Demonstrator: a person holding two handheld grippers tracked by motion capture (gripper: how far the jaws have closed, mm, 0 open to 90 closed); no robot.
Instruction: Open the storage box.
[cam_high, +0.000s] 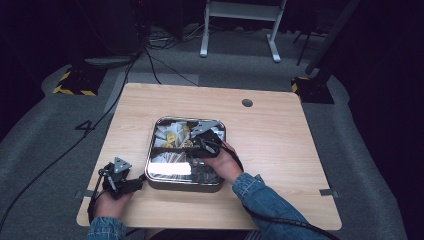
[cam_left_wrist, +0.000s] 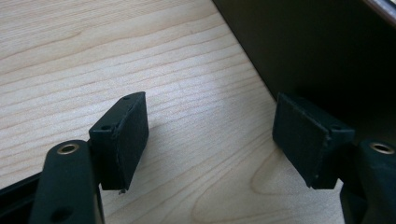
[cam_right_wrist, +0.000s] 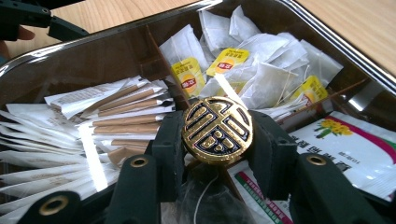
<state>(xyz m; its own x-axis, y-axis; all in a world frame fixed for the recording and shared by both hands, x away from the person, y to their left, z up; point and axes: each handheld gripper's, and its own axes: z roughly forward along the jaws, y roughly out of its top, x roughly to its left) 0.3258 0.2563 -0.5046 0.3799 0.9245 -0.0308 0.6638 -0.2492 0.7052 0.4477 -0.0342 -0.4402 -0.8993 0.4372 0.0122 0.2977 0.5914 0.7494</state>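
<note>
Knob (cam_right_wrist: 217, 129) gripped, lift pending
Right gripper (cam_right_wrist: 217, 140) clamps the knob above the tin (cam_high: 220, 184); left gripper (cam_left_wrist: 210, 140), released, rests beside its wall.

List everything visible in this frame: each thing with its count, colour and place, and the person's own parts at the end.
table: one, light wood, under everything.
tin box: one, silvery with dark inside and dividers, middle of the table.
gold knob: one, gold with dark pattern, round, clamped between the right gripper's jaws over the box.
tea bags: many, white with yellow tags, far compartment in the right gripper view.
paper sticks: many, white and brown, left compartment in that view.
sachets: at least two, white with flower print, right compartment.
left gripper: one, black, jaws apart over bare table beside the box's wall.
right gripper: one, black, over the box.
sleeve: blue denim, on the right forearm.
</note>
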